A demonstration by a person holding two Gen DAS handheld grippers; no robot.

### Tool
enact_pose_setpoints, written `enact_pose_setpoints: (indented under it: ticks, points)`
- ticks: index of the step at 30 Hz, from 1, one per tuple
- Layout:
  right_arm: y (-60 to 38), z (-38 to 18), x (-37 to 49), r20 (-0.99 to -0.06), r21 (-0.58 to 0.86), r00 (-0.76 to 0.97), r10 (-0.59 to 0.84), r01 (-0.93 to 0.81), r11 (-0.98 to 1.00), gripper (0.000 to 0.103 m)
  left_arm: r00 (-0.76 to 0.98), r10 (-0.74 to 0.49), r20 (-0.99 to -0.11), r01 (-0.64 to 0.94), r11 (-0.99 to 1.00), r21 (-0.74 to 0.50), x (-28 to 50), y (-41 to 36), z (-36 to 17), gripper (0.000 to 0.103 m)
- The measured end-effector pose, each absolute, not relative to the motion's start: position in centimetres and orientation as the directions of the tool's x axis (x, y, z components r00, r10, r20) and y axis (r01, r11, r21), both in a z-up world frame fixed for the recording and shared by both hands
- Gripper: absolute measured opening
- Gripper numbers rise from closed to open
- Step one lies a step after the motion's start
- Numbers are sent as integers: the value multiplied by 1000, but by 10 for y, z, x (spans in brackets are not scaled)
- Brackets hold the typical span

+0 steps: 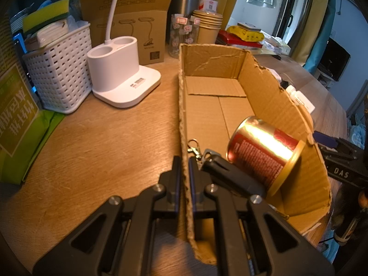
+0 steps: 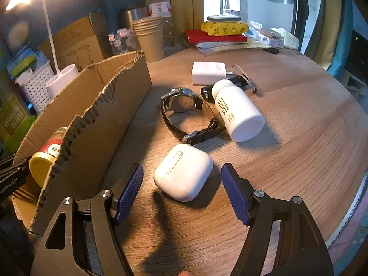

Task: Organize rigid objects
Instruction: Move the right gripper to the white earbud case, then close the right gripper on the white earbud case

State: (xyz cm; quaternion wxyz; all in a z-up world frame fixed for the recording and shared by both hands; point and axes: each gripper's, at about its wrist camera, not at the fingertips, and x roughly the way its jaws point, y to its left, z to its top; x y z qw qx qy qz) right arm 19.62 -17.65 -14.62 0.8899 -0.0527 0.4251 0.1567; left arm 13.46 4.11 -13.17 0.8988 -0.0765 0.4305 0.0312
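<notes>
An open cardboard box (image 1: 207,115) lies on the wooden desk. My left gripper (image 1: 184,161) is shut on the box's near left wall. Inside lie a red and gold can (image 1: 264,151) on its side and a black key fob (image 1: 230,174) with a metal clasp. In the right wrist view my right gripper (image 2: 182,179) stands open, one pad on each side of a white earbud case (image 2: 184,174), pads not touching it. Beyond the case lie a leather-strap watch (image 2: 186,112), a white pill bottle (image 2: 239,112), a white charger block (image 2: 208,72) and a small black item.
White basket (image 1: 59,73), white lamp base (image 1: 122,76), cardboard packaging, glass jar, paper cups (image 1: 208,26), steel tumbler and water bottle line the back. A green pack (image 1: 16,124) stands at left. Books and a yellow wipes pack (image 2: 224,28) lie at the far back. Box wall (image 2: 92,115) borders my right gripper's left.
</notes>
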Motion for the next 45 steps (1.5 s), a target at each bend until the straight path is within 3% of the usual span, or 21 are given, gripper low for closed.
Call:
enact_pose_setpoints:
  ticks: [6,10,28,31,42,45]
  points:
    - [-175,-153,197,-787,23,578,217,-323,946,72,627,-9,-779,-122,986,-110,135,41,-132,7]
    - [-173,-153,196,-785,-5,586,201,-330,944,57,627,-9,-779,-122,986,-110,135,41,-132,7]
    - [-182,-125,185,-748,24,623,230,-321,947,51,627,-9,-779,-123,986,-111,134,40,-131,7]
    - [-182,-111,182,-723,20,651,233,-317,948,19,628,-10,-778,-124,986,-113,134,39,-131,7]
    - [-187,-126,192,-750,20,627,212,-299,954,19,623,-14,-782,-125,985,-118,135,40,-132,7]
    - [-191,-128,193,-755,20,624,200,-284,959,27,624,-14,-782,-125,985,-118,135,40,-132,7]
